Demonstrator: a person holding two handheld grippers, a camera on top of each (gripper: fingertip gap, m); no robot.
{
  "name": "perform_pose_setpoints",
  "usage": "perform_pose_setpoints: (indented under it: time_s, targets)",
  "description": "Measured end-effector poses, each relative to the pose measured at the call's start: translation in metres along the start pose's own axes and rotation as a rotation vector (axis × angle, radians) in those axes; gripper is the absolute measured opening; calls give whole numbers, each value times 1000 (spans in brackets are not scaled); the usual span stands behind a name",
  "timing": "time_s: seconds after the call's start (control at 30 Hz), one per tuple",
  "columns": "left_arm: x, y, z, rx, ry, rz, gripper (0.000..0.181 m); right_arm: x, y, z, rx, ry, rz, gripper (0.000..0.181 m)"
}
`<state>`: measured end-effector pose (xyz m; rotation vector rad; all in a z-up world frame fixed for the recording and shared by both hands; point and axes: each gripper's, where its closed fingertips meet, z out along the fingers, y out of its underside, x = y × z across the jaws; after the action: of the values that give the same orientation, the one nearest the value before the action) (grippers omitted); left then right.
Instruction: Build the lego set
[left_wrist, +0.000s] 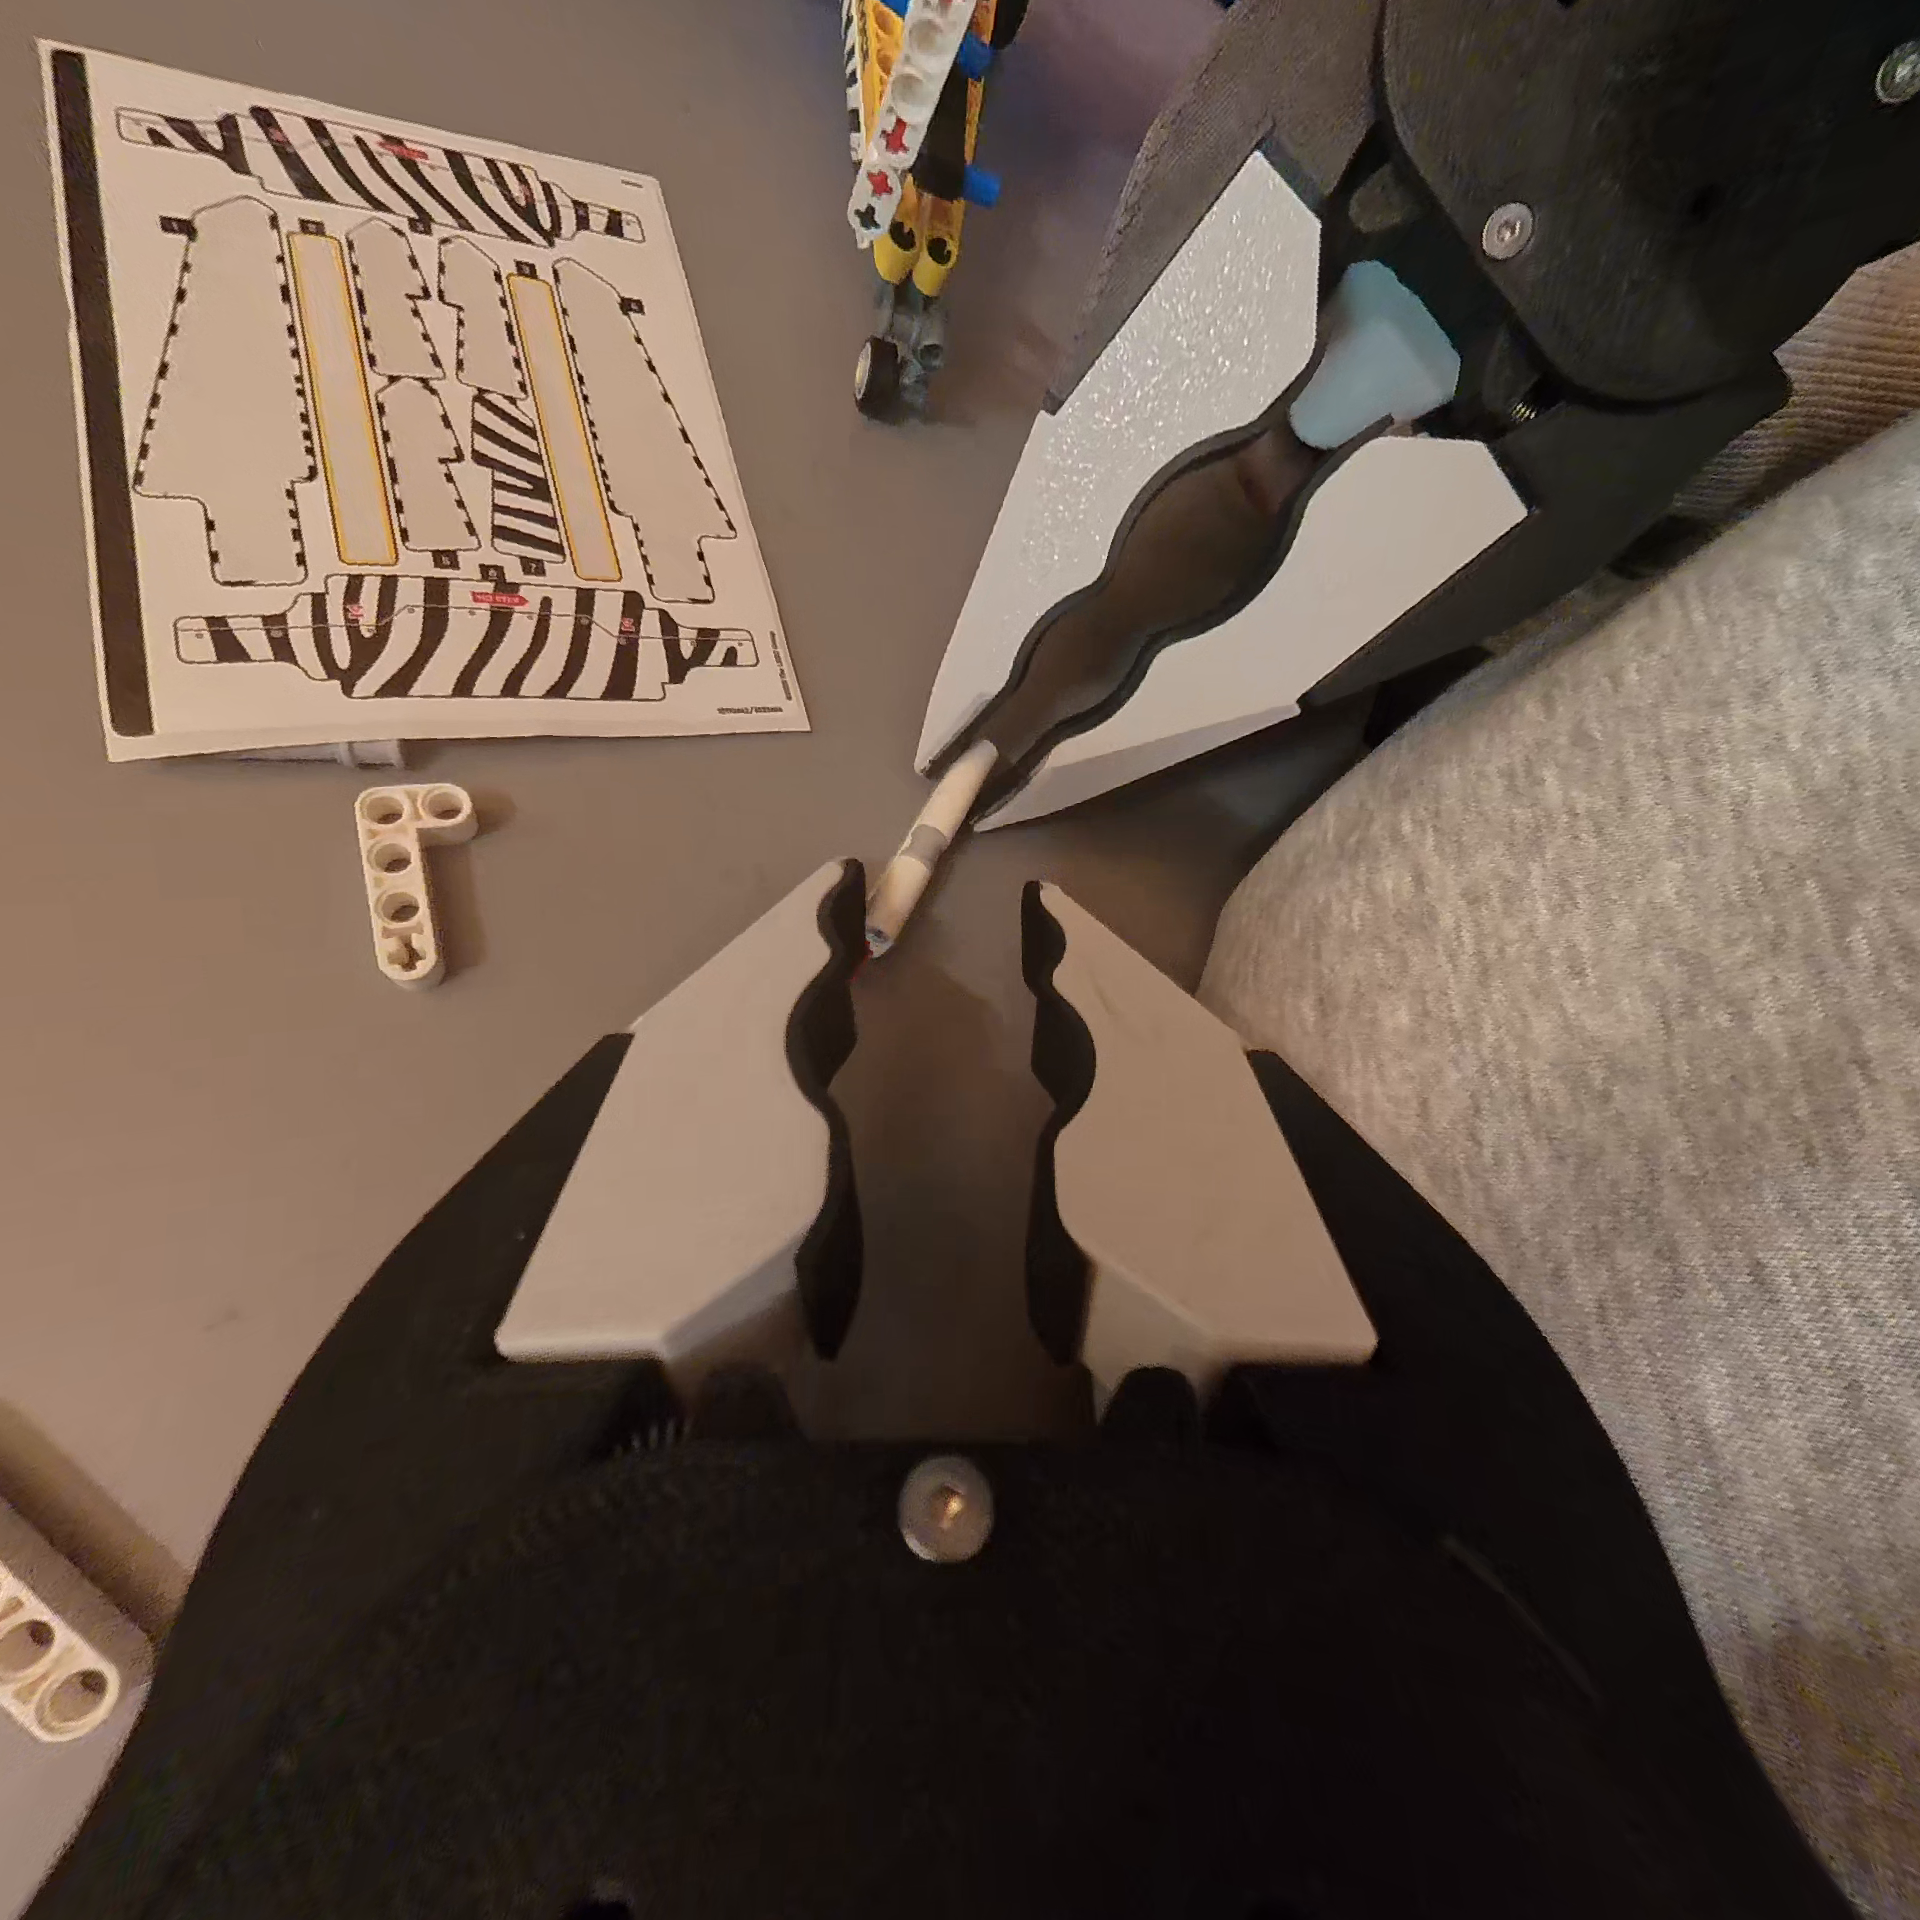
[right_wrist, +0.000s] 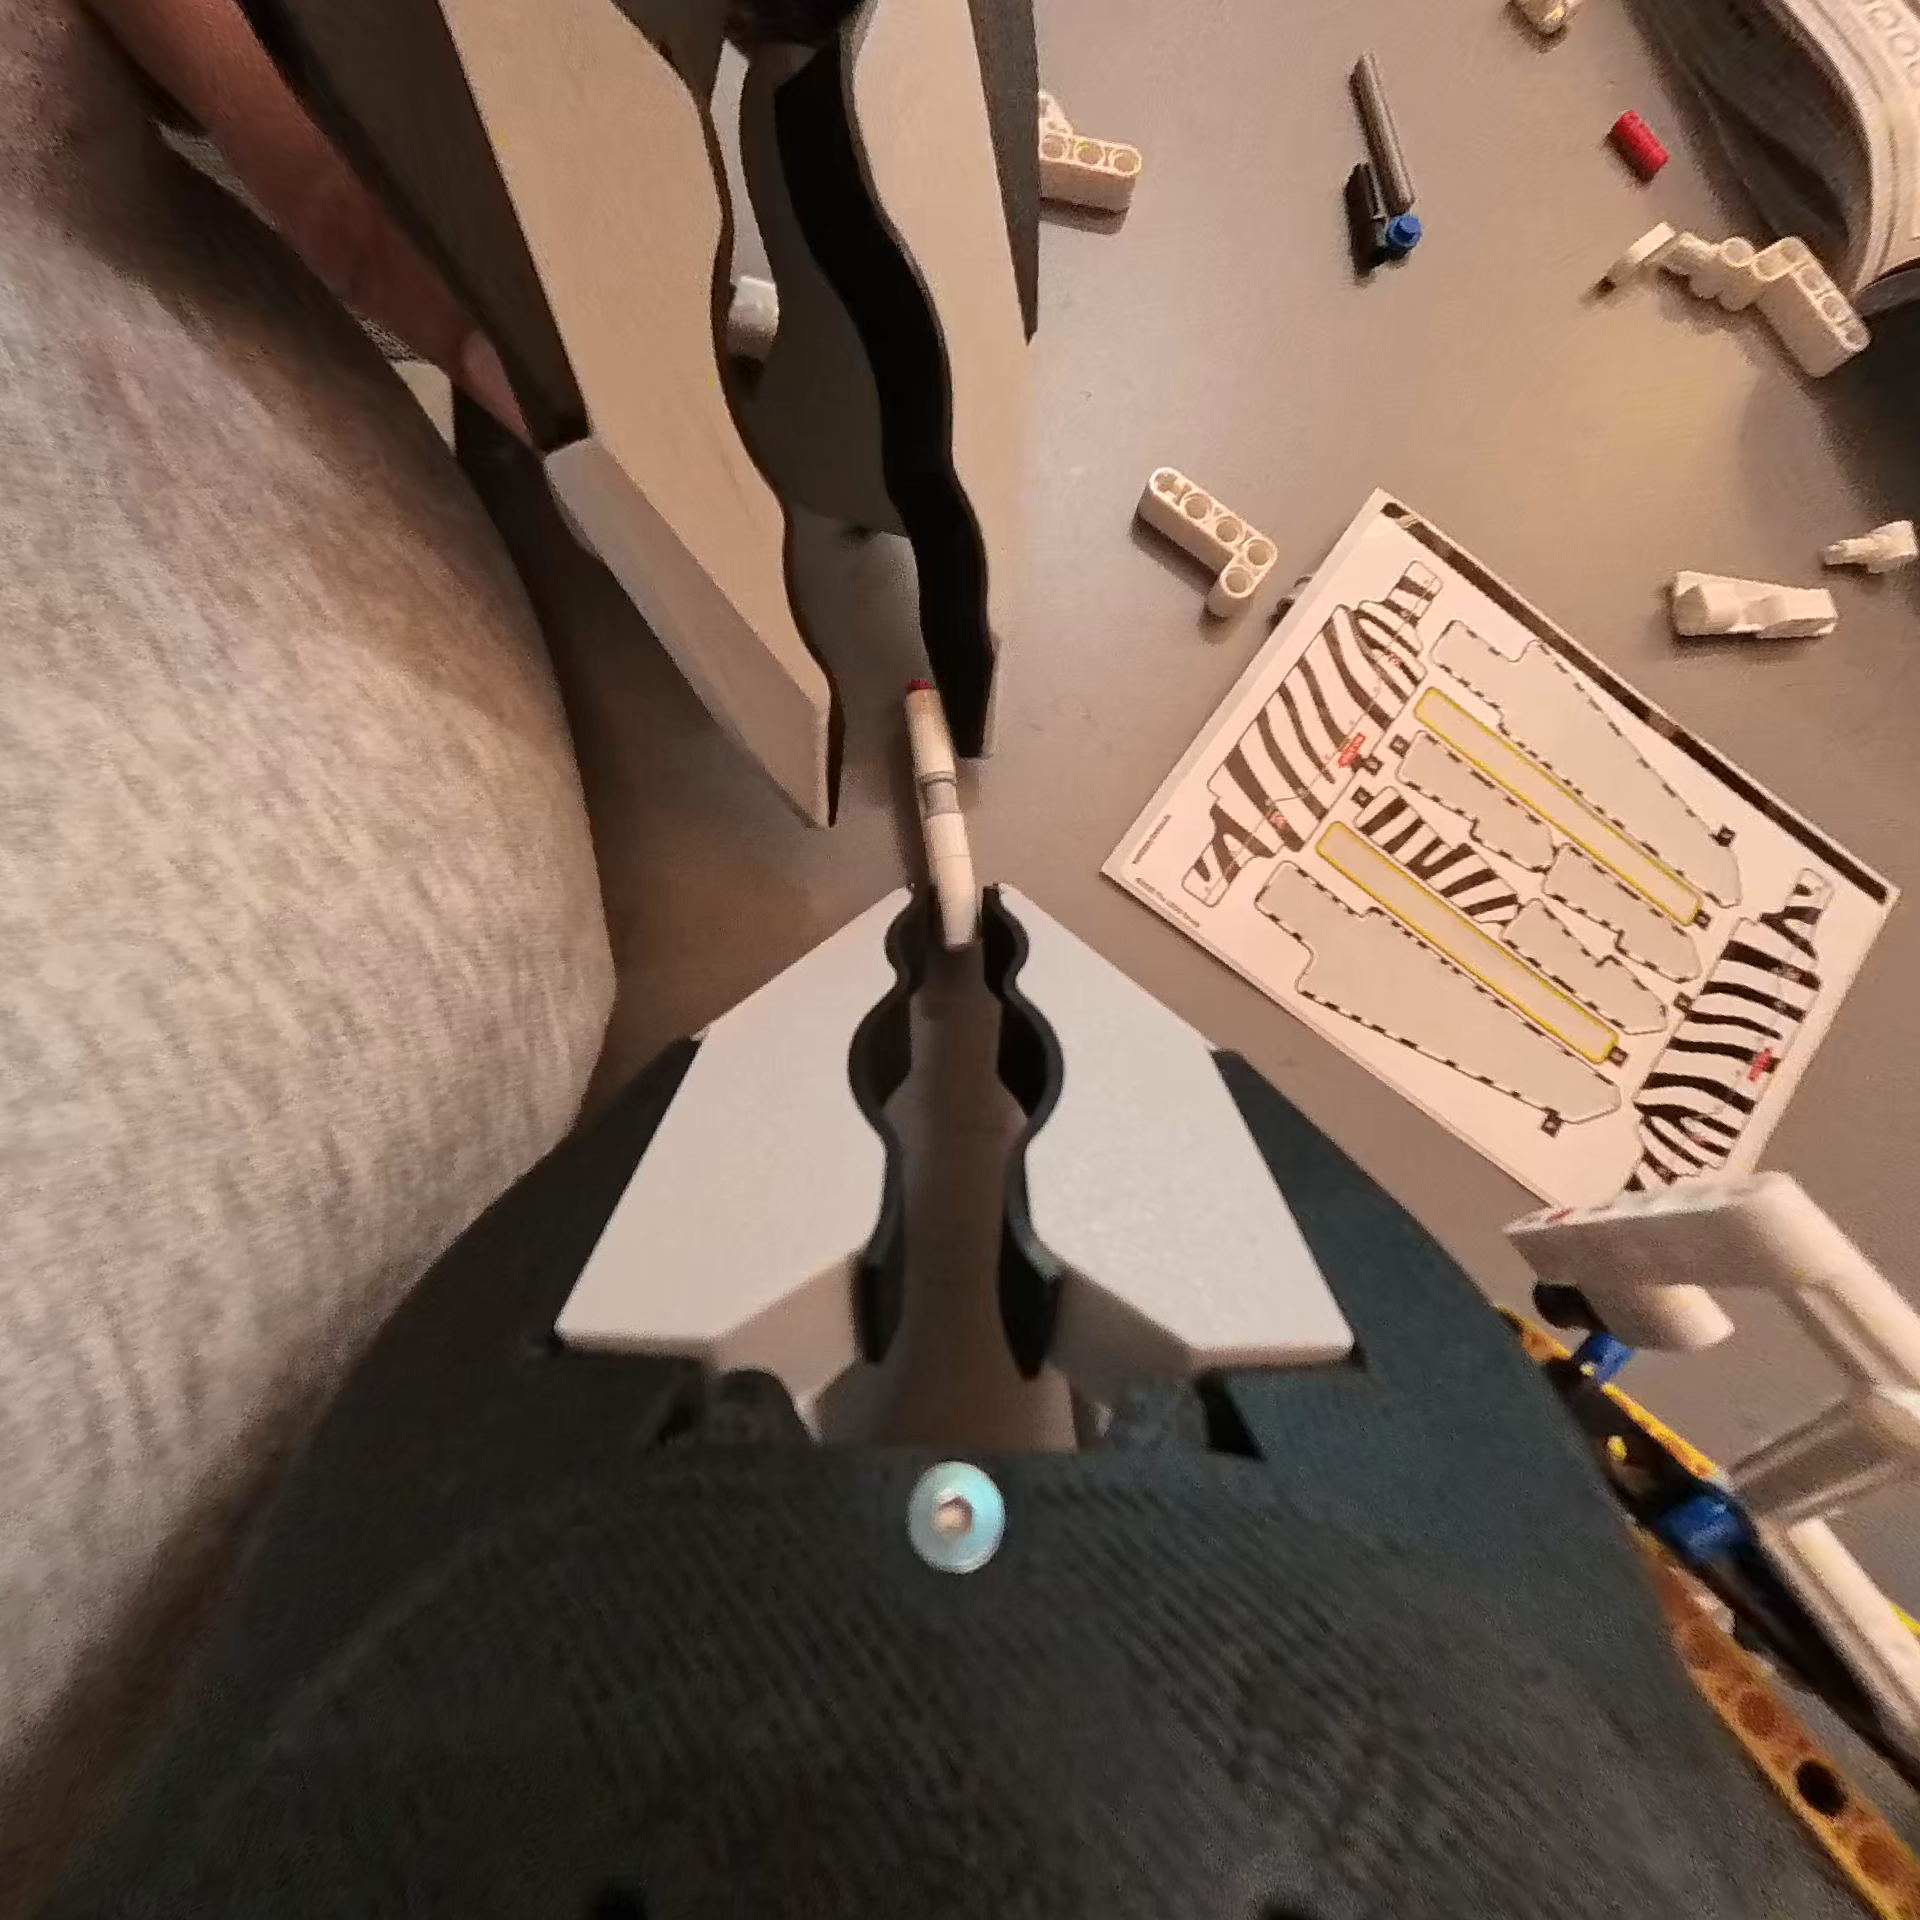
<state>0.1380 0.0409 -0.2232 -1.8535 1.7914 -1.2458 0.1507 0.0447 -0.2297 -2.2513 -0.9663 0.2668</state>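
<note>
A thin white rod (left_wrist: 935, 831) with a grey band and a red tip is held over the grey table (left_wrist: 260, 1195). My right gripper (left_wrist: 956, 792) comes in from the upper right and is shut on the rod's rear end; in the right wrist view it (right_wrist: 948, 902) pinches the rod (right_wrist: 940, 800) at its fingertips. My left gripper (left_wrist: 940, 888) is open. The rod's red tip sits just inside its jaws, against one finger's black pad. In the right wrist view the left gripper (right_wrist: 899, 774) reaches down from the top.
A zebra-print sticker sheet (left_wrist: 416, 416) (right_wrist: 1507, 883) lies flat, with a white L-shaped beam (left_wrist: 410, 878) (right_wrist: 1210, 540) beside it. A partly built yellow, white and blue model (left_wrist: 925, 156) (right_wrist: 1662, 1403) stands nearby. Loose white beams (right_wrist: 1756, 281), a dark axle (right_wrist: 1382, 135) and a red bush (right_wrist: 1640, 140) lie farther off. A grey sleeve (left_wrist: 1558, 1039) borders the table.
</note>
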Motion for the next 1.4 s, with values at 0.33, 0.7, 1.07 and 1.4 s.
perform_pose_setpoints:
  time_s: [0.33, 0.7, 1.07, 1.4]
  targets:
    - [-1, -3, 1, 16, 4, -20, 33, 0, -9, -7, 57, -30, 60, 13]
    - [-1, -3, 6, -10, -27, 30, 26, -5, -12, -3, 43, -44, 43, 11]
    - [1, 1, 14, -62, -34, 79, 6, -16, -5, 2, 8, -62, 30, 9]
    - [4, 2, 15, -82, -30, 144, 5, -24, -2, 3, -80, -56, -257, 6]
